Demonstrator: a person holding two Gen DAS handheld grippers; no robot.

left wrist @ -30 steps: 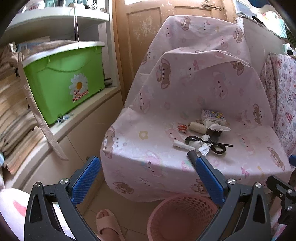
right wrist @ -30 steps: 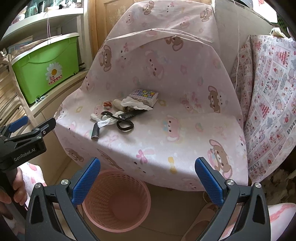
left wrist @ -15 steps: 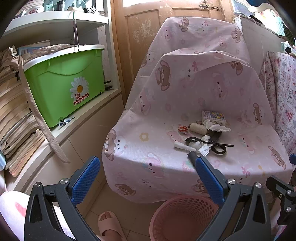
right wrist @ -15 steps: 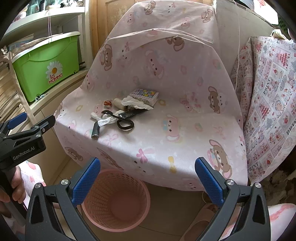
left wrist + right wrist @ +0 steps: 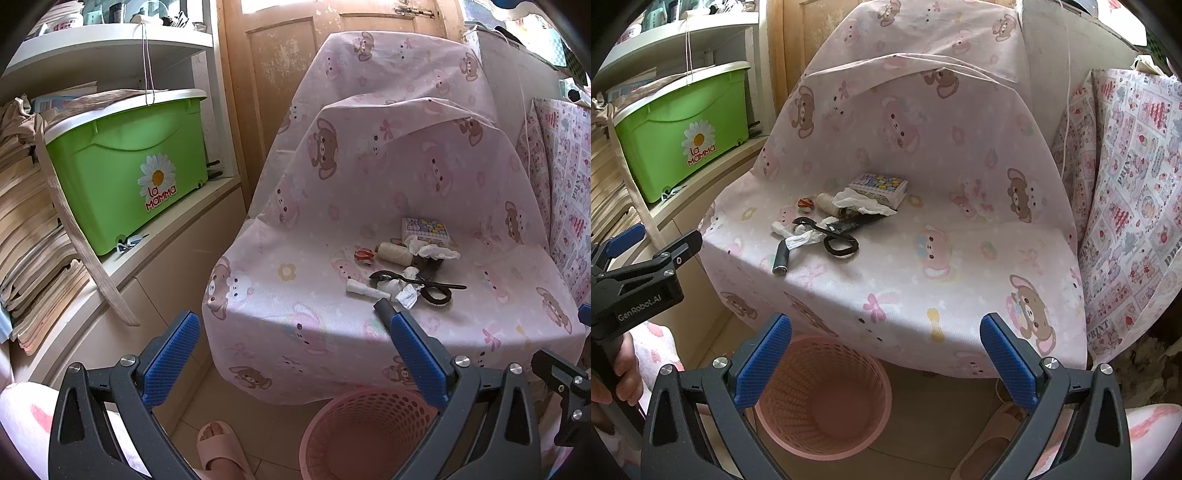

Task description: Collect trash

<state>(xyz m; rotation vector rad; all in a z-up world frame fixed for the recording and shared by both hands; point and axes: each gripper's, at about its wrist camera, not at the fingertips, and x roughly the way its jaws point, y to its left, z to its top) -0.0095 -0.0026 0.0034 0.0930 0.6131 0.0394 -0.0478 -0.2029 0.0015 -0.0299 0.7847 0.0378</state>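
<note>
On the seat of a chair draped in pink bear-print cloth (image 5: 960, 110) lies a small heap. It holds a crumpled white tissue (image 5: 860, 199) (image 5: 436, 252), a second white paper scrap (image 5: 803, 238) (image 5: 406, 295), black scissors (image 5: 838, 236) (image 5: 436, 291), a thread spool (image 5: 395, 253), a patterned box (image 5: 879, 186) and a dark cylinder (image 5: 781, 260). A pink mesh basket (image 5: 827, 387) (image 5: 354, 395) stands on the floor in front of the chair. My left gripper (image 5: 291, 321) and right gripper (image 5: 886, 322) hang open and hold nothing, short of the seat and above the basket.
A green lidded bin (image 5: 125, 173) sits on a white shelf at the left, beside stacked papers (image 5: 29, 229). A patterned cloth (image 5: 1126, 184) hangs right of the chair. A person's slippered foot (image 5: 218, 443) is on the floor left of the basket.
Both views shift only slightly. Nothing on the seat has moved, and both grippers stay open.
</note>
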